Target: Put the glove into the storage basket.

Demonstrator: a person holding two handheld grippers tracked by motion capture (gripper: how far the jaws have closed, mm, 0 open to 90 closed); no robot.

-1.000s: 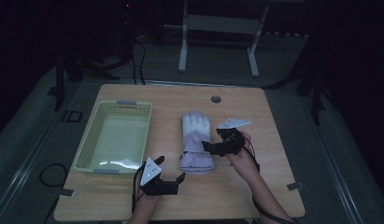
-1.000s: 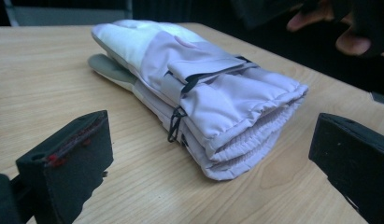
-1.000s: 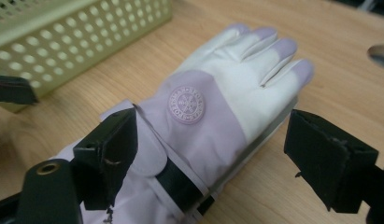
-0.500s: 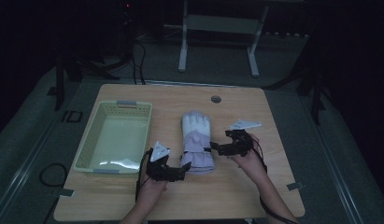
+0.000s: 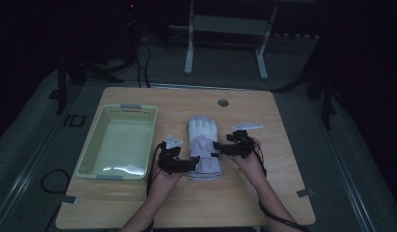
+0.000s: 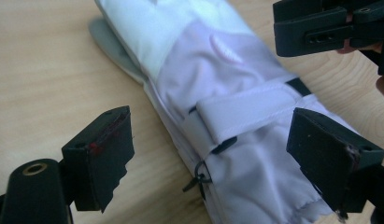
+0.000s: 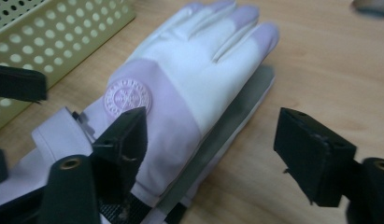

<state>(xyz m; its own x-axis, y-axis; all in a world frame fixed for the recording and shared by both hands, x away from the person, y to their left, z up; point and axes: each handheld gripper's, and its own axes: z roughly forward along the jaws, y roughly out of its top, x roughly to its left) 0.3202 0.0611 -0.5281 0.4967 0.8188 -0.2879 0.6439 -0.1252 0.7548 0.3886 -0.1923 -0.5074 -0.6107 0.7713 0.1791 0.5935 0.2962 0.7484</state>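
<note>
Left gripper (image 5: pixel 193 162) nearer half-covered glove (image 5: pixel 204 145) cuff

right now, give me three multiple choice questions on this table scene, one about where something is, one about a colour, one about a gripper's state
1. Where does the glove lie?
A. inside the basket
B. on the table, to the right of the basket
C. on the floor

2. What colour is the basket?
A. pale yellow-green
B. red
C. black

3. How do the left gripper's jaws stand?
A. shut tight on the strap
B. shut on the basket rim
C. apart, one on each side of the glove's cuff

Answers:
1. B, since the high view shows the glove flat on the wooden table beside the basket.
2. A, as its perforated walls are pale yellow-green.
3. C, because the left gripper view shows both pads clear of the fabric; the jaws have just been closing, with the cuff between them.
</note>
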